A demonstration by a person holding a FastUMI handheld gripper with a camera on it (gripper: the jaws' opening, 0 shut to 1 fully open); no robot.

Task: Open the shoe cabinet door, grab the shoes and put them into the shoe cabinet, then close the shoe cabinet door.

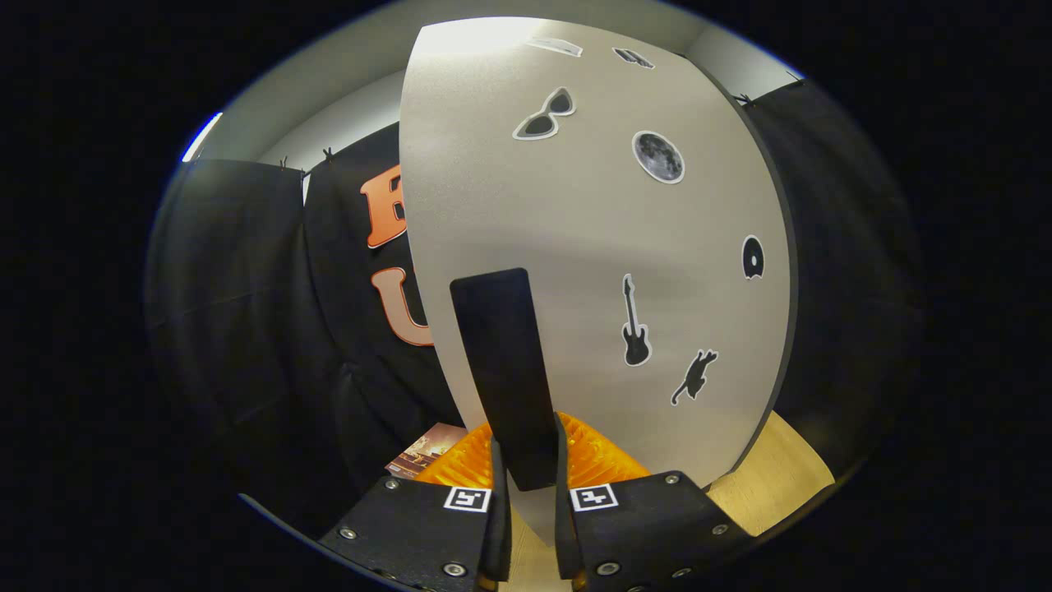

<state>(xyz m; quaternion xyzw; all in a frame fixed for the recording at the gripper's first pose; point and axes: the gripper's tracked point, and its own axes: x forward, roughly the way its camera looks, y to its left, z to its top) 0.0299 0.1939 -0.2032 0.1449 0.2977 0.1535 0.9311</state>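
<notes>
Nearest the camera, the claw [530, 485] is nearly closed, its two fingers [497, 526] pressing from either side on the lower end of a dark handle [505, 370] that stands upright on the cabinet door [592, 247]. Left of the door hangs black cloth, and a small printed card [427, 450] lies low beside its bottom corner. Stickers dot the pale door: sunglasses [545, 113] up top, a moon [657, 156], a guitar [634, 325] and a cat [694, 376] lower down. Right of the door's bottom edge shows the light wooden worktop [768, 481].
</notes>
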